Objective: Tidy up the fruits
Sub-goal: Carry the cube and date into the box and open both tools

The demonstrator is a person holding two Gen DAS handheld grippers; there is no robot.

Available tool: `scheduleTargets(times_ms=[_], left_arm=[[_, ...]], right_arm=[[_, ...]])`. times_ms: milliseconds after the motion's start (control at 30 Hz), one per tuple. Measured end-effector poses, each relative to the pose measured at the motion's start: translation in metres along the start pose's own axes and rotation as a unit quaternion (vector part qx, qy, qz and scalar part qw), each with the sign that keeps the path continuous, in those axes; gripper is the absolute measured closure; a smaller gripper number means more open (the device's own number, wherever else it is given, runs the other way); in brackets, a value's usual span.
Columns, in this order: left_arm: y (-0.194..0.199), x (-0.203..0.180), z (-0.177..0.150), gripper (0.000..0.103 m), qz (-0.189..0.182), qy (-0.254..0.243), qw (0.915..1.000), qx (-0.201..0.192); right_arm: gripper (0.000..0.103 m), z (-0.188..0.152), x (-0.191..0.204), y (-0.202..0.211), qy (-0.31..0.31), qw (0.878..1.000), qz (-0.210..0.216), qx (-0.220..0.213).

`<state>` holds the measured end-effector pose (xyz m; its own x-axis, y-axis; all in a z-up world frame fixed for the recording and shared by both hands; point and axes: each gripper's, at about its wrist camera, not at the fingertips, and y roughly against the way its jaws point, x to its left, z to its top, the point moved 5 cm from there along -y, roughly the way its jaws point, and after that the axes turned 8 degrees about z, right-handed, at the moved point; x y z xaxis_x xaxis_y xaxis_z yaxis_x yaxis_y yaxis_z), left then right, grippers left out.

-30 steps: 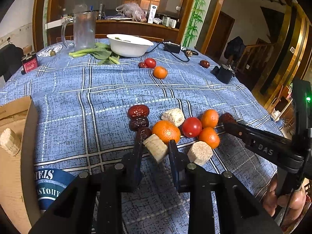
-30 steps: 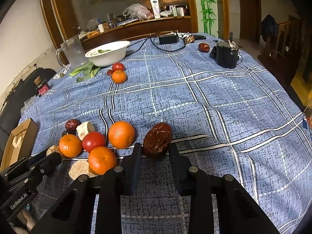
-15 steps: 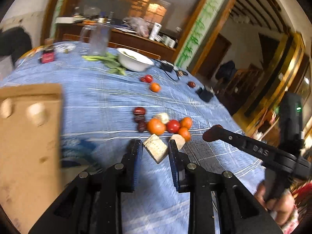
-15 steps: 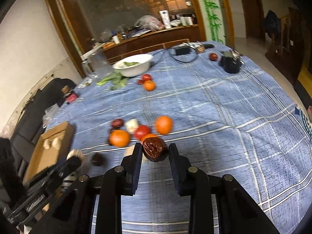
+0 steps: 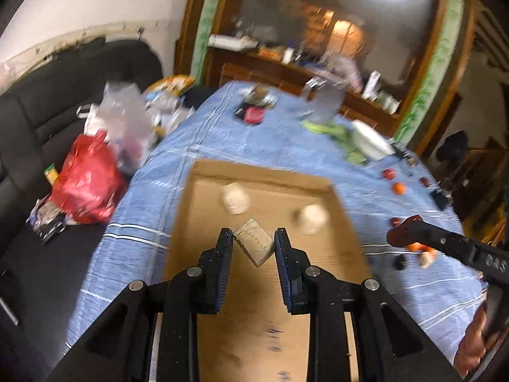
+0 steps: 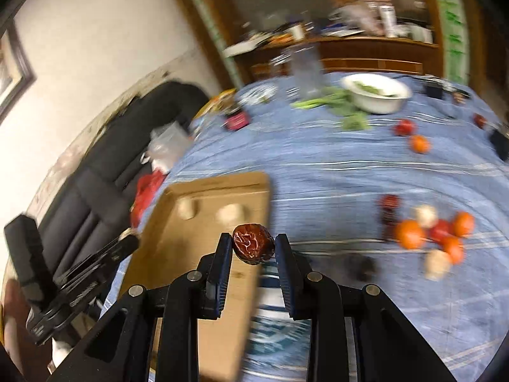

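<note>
Evidently light and stiff, the pale chunk [image 5: 254, 245] sits clamped corner-wise in the left gripper [image 5: 254, 245] over the cardboard box [image 5: 264, 175], while the right gripper [image 6: 253, 244] pinches a soft, wrinkled date [image 6: 253, 248] across its middle at the box's edge.

1. a blue tablecloth [image 5: 241, 146] with white grid lines is seen.
2. a plain brown cardboard tray [image 5: 264, 305] is shown.
3. a dark red-brown wrinkled jujube [image 6: 253, 244] is seen.
4. a red plastic bag [image 5: 84, 181] is shown.
</note>
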<state>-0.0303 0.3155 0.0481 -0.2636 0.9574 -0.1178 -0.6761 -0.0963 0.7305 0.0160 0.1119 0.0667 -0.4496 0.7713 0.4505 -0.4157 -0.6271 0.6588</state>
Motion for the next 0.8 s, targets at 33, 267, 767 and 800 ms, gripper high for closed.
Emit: scheduleTargets(times_ms=[33,267,767,800], left_arm=[[-0.007,0.004,0.002,0.077,0.009,-0.001,0.9999,0.010],[-0.058,0.005,-0.003,0.077,0.030,-0.021,0.9948,0.095],[-0.056,0.016,0.004,0.054,0.025,0.021,0.9948,0.097],[-0.049,0.017,0.006,0.051,0.022,0.025,0.9954,0.090]], right_arm=[[0.073,0.000,0.006,-0.010,0.004,1.000,0.002,0.008],[0.072,-0.005,0.023,-0.087,0.034,0.996,-0.021,0.080],[0.064,-0.006,0.020,-0.100,0.048,0.995,-0.024,0.089],[0.062,-0.005,0.021,-0.094,0.050,0.995,-0.023,0.083]])
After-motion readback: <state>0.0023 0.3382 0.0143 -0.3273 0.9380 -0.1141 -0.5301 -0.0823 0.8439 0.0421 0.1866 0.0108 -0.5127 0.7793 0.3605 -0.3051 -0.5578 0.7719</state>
